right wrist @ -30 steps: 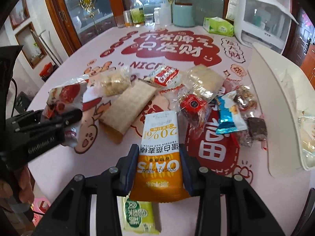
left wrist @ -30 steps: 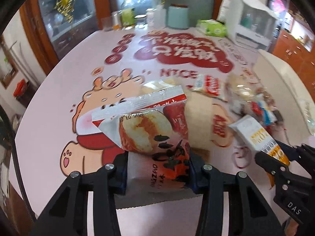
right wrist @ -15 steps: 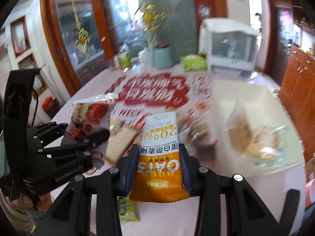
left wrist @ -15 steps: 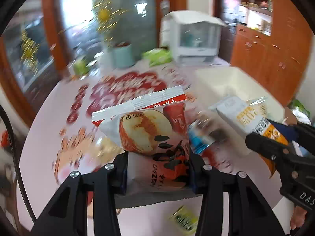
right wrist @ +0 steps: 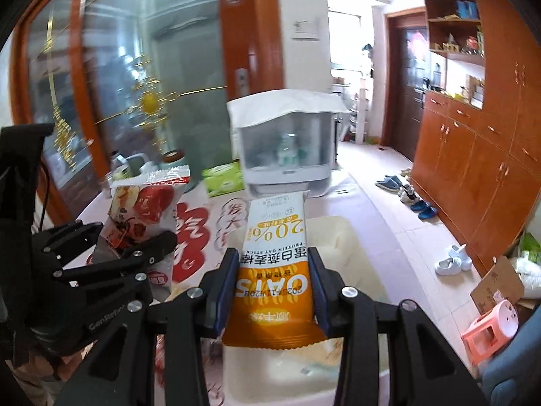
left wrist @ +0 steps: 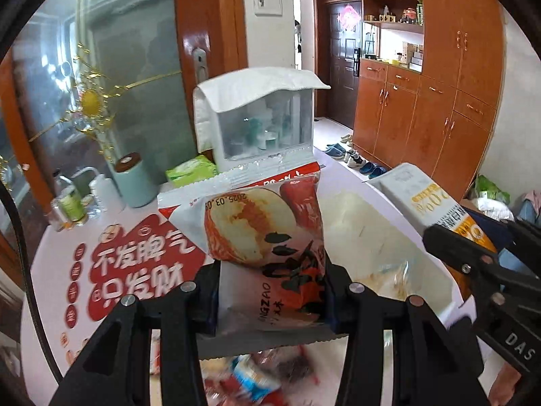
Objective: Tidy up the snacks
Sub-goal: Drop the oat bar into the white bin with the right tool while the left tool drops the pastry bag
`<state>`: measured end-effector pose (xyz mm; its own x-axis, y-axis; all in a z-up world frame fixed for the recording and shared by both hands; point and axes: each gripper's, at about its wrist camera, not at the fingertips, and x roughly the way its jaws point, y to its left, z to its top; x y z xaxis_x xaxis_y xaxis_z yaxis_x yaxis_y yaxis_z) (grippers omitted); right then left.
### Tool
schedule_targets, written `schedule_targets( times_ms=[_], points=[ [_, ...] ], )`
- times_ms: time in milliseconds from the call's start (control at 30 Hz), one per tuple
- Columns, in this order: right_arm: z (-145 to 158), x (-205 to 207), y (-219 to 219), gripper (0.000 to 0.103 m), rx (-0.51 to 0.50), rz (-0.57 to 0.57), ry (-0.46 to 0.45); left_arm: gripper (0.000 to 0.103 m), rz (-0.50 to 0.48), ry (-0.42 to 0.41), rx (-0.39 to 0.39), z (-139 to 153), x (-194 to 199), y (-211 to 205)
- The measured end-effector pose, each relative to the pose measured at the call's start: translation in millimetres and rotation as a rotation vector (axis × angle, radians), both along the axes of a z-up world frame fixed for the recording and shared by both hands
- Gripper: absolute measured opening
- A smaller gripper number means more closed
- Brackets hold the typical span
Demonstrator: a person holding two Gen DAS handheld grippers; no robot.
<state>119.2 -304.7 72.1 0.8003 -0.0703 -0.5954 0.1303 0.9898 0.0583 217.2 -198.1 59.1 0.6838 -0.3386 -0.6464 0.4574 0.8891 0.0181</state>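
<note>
My left gripper (left wrist: 272, 296) is shut on a white-and-red jujube cake packet (left wrist: 260, 230) and holds it in the air above the table. My right gripper (right wrist: 272, 287) is shut on an orange-and-white oat bar packet (right wrist: 274, 270), held above a cream plastic bin (right wrist: 341, 247). The bin also shows in the left wrist view (left wrist: 372, 237), to the right of the cake packet, with some snack bags inside. The right gripper with the oat bar (left wrist: 436, 203) shows at the right of the left wrist view. The left gripper with its packet (right wrist: 142, 216) shows at the left of the right wrist view.
Loose snacks (left wrist: 257, 375) lie blurred on the table below my left gripper. A covered white appliance (left wrist: 260, 121), a green tissue pack (left wrist: 191, 171) and a teal canister (left wrist: 133, 182) stand at the table's far end. Wooden cabinets (right wrist: 473, 169) line the right wall.
Both grippers have lifted and swung right with their packets, from over the snack pile to over the cream bin. Both stay shut on their packets.
</note>
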Motion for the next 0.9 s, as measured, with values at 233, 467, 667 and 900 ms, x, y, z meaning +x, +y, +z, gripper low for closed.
schedule_targets(
  times_ms=[233, 467, 667, 900],
  points=[
    [-18.2, 51.3, -41.8, 0.041, 0.031, -0.076, 0.037, 0.044, 0.014, 0.106, 0.025, -49.8, 66.9, -48.7],
    [-58.3, 86.4, -64.2, 0.054, 0.085, -0.102, 0.139, 0.093, 0.023, 0.192, 0.012, -91.4, 80.6, -62.1],
    [-75.8, 83.9, -75.9, 0.056, 0.139, -0.114, 0.167, 0.093, 0.001, 0.168, -0.04, -86.3, 73.5, -56.7],
    [-65.2, 67.4, -77.0, 0.057, 0.163, -0.125, 0.138, 0.093, -0.01, 0.064, -0.067, -66.7, 59.6, -48.4]
  ],
)
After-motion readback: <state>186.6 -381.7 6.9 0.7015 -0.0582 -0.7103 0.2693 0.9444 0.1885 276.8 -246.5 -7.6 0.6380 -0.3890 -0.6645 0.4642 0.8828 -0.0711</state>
